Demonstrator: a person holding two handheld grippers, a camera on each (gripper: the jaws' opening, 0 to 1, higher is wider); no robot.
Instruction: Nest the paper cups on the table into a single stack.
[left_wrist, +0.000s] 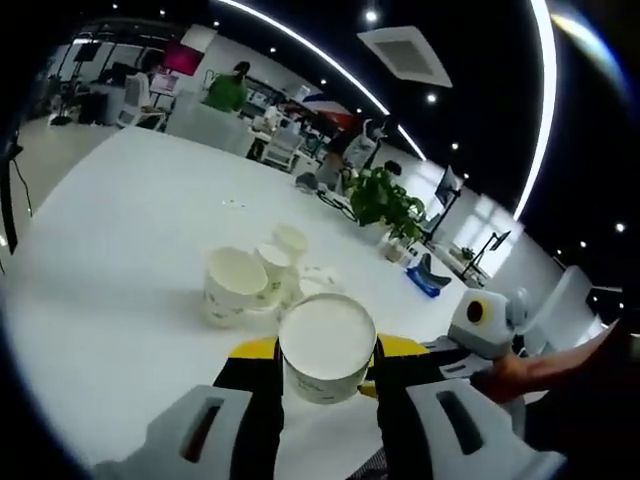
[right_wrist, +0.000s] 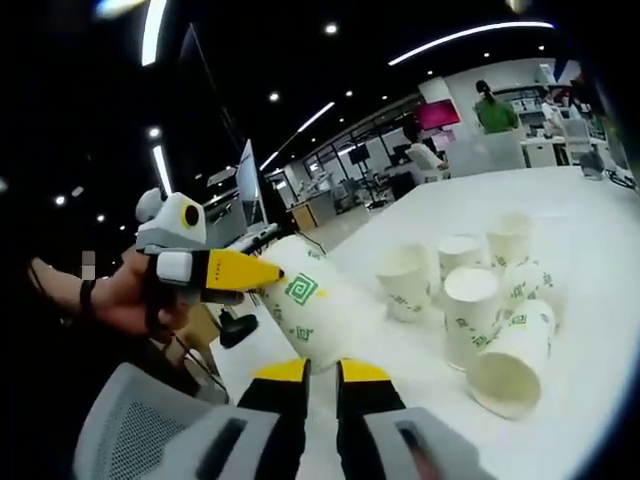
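Observation:
A white paper cup with green print (left_wrist: 327, 345) sits between my left gripper's (left_wrist: 327, 352) yellow-tipped jaws, which are shut on it. In the right gripper view the same cup (right_wrist: 322, 298) hangs tilted above the table, the left gripper's yellow finger (right_wrist: 236, 270) against its upper side. My right gripper (right_wrist: 322, 372) has its jaws close together at the cup's lower edge, seemingly shut on it. Its body (left_wrist: 482, 322) and a hand appear to the right in the left gripper view. Several loose cups (left_wrist: 236, 285) cluster on the table; most stand (right_wrist: 470, 312), one lies on its side (right_wrist: 510, 362).
The white table (left_wrist: 120, 230) stretches far to the left. A potted plant (left_wrist: 385, 200) and a blue object (left_wrist: 428, 280) stand beyond the cups. A grey chair back (right_wrist: 130, 425) is below the table edge. A person in green (left_wrist: 228, 90) stands far off.

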